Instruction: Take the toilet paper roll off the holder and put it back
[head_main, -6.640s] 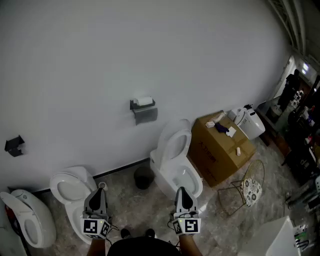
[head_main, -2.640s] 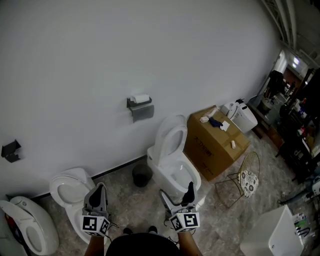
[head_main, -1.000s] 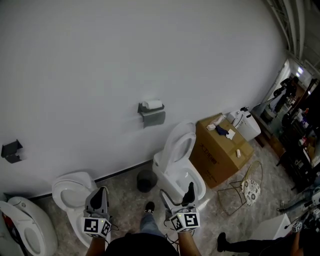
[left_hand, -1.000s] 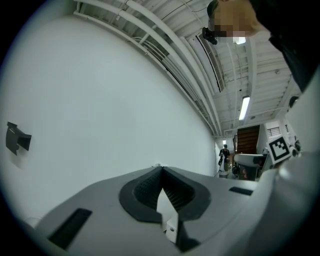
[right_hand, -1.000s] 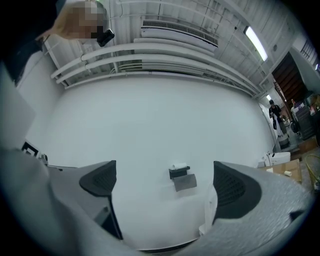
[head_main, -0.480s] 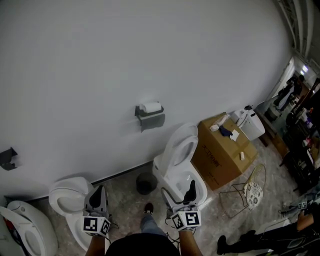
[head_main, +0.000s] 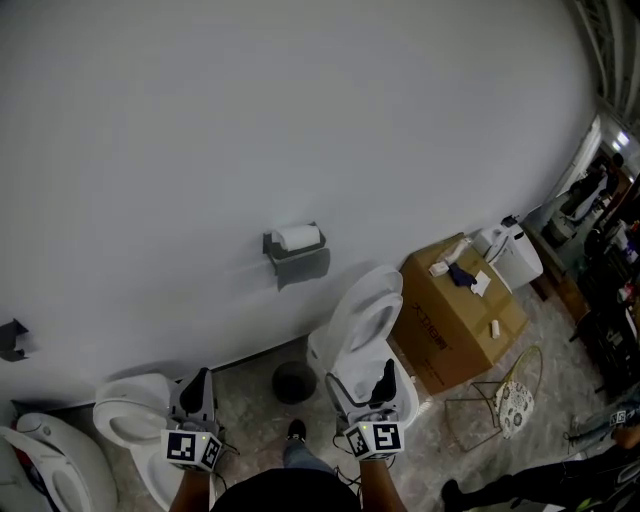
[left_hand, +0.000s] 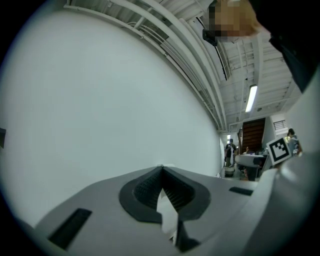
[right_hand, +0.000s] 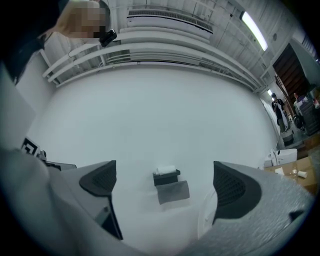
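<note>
- The toilet paper roll (head_main: 297, 237) sits on the grey holder (head_main: 297, 265) on the white wall (head_main: 300, 110), far from both grippers.
- The left gripper (head_main: 197, 379) is low at the near left, and its jaws are pressed together with nothing between them.
- The right gripper (head_main: 362, 386) is near the open toilet (head_main: 362, 322). Its jaws stand wide apart and empty, and its own view shows the roll between them, far off.
- A cardboard box (head_main: 462, 318) stands right of the toilet.

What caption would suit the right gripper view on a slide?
Open right tongs frame the holder ahead, with the toilet paper roll resting on top.
</note>
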